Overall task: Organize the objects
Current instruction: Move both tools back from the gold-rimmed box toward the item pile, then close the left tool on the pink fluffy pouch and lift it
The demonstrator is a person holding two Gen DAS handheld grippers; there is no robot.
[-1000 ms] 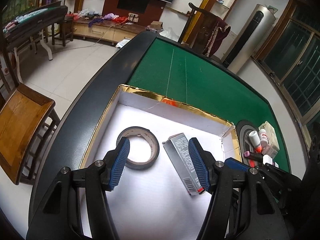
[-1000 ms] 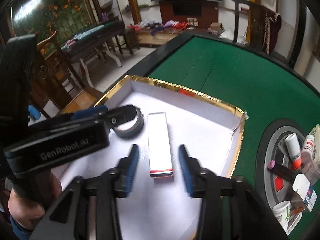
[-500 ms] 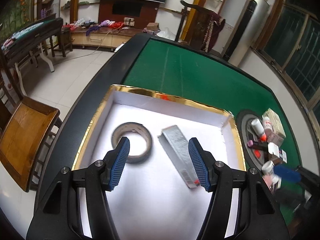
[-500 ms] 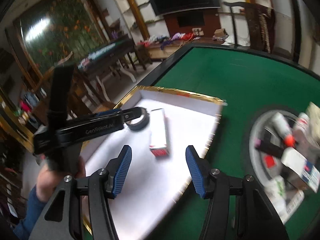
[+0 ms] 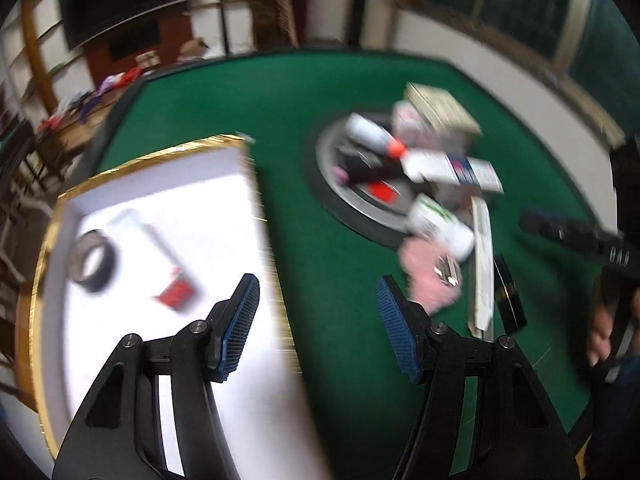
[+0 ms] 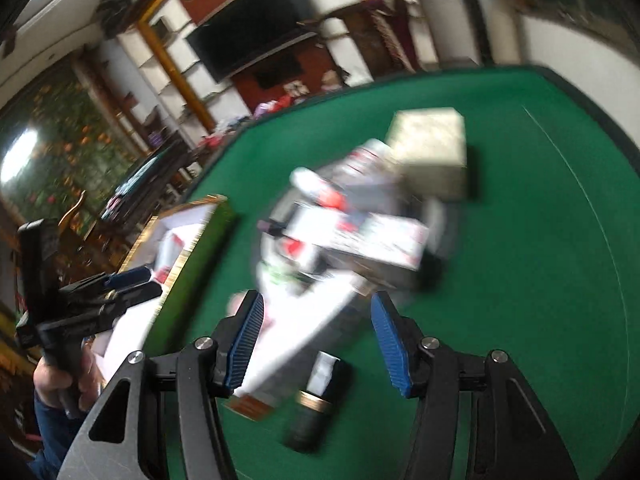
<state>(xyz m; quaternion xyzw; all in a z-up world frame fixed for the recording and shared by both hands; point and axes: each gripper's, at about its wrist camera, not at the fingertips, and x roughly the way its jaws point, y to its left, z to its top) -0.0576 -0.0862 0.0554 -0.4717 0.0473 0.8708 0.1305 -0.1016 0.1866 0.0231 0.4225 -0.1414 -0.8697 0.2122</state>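
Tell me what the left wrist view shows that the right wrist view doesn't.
Left wrist only: the tape roll lying in the white box, and a pink item beside the pile.
Right wrist only: a dark gold-banded tube lying below the right gripper, whose jaws are open.
Both: the box, the silver carton inside it, the blurred pile on green felt.

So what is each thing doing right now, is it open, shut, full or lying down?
Left tool: open, holding nothing.
Right tool: open, holding nothing.
White box: open-topped, holds two things.
Tape roll: flat in box.
Silver carton: flat in box.
Black tube: lying on table.
Round tray: piled full.
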